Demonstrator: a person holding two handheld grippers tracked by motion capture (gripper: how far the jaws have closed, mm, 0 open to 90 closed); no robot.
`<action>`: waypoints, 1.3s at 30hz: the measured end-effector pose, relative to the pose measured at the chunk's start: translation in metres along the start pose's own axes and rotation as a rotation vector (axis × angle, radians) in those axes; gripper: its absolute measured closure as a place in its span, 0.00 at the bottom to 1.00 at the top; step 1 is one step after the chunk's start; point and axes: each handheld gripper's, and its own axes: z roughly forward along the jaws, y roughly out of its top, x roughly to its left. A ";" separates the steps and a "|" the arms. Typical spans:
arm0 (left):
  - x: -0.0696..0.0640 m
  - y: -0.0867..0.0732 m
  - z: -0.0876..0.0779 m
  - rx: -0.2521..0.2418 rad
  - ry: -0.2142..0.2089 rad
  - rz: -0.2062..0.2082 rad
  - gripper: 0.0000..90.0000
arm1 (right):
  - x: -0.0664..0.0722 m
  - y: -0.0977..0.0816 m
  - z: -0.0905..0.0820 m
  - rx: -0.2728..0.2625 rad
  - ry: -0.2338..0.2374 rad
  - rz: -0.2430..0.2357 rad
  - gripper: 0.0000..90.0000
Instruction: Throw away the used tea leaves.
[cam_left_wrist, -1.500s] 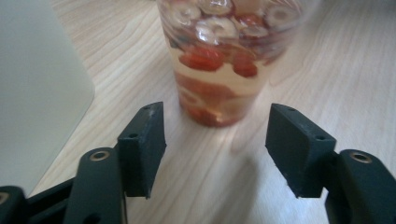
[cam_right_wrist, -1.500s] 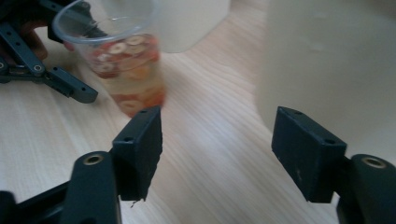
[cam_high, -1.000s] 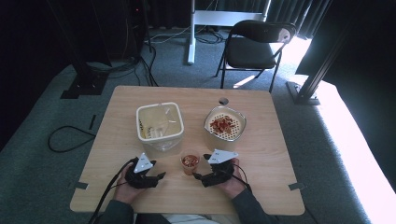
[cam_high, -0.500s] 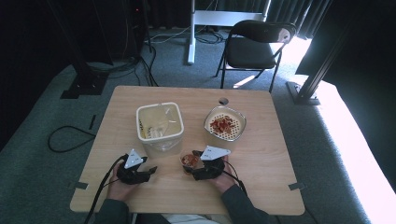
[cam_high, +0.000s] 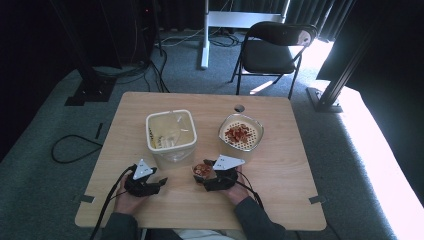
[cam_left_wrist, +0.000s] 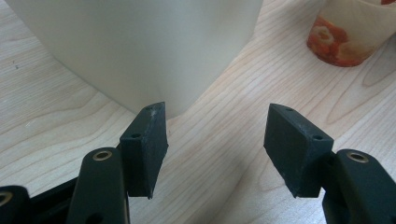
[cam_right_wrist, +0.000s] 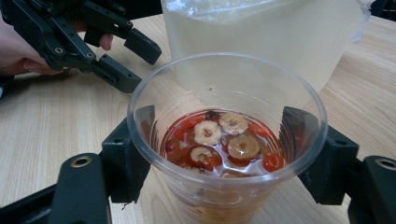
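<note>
Right gripper view: the right gripper (cam_right_wrist: 218, 154) has just closed onto the clear cup (cam_right_wrist: 224, 140) of red fruit tea. Left gripper (cam_left_wrist: 219, 144) rests on the table (cam_left_wrist: 56, 116), jaws apart, gripping nothing.

Between our right claw's (cam_right_wrist: 219, 154) matt black plastic pads we see a clear, glossy plastic cup (cam_right_wrist: 224, 140), its liquid shiny around dried fruit slices. Behind it stands a tub (cam_right_wrist: 261, 37) of milky, translucent plastic, smooth and dull, lined with crinkled clear film. Under both claws the table (cam_right_wrist: 42, 135) is pale wood with a visible grain and a soft satin finish. Our left claw (cam_left_wrist: 217, 149) has the same matt black pads, scuffed grey at the edges, with brass-coloured metal rivets at the joints.
</note>
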 end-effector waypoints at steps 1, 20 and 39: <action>0.000 0.000 0.000 0.000 0.000 0.000 0.44 | 0.000 0.000 0.000 -0.003 -0.001 0.001 0.32; 0.016 -0.004 0.001 0.013 0.029 -0.025 0.45 | -0.001 0.005 -0.046 -0.049 -0.118 -0.008 0.39; 0.022 -0.005 0.006 0.043 0.036 -0.031 0.45 | -0.018 0.030 -0.142 -0.091 -0.288 0.011 0.40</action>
